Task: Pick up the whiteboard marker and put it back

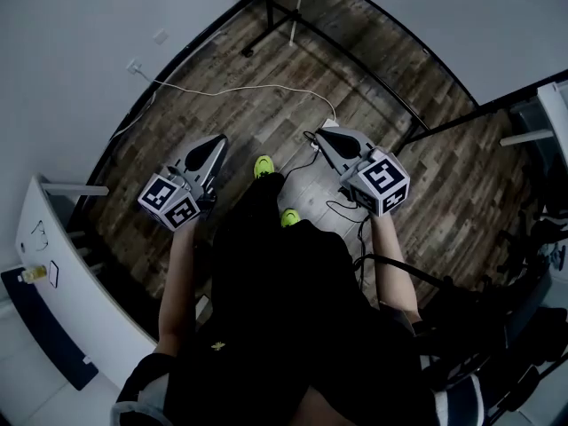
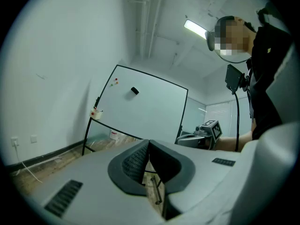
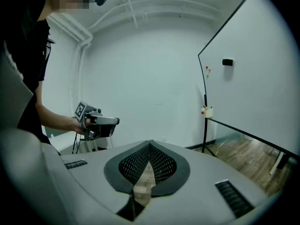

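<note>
Left gripper, right gripper: both are held above wooden floor, jaws closed together, empty; whiteboard is stood by wall.

This is a sparse office or lab-style room, where a freestanding black-framed whiteboard stands on a wood-plank floor between bare white walls, with a ceiling tube light, a wall socket and a loose white cable.
</note>
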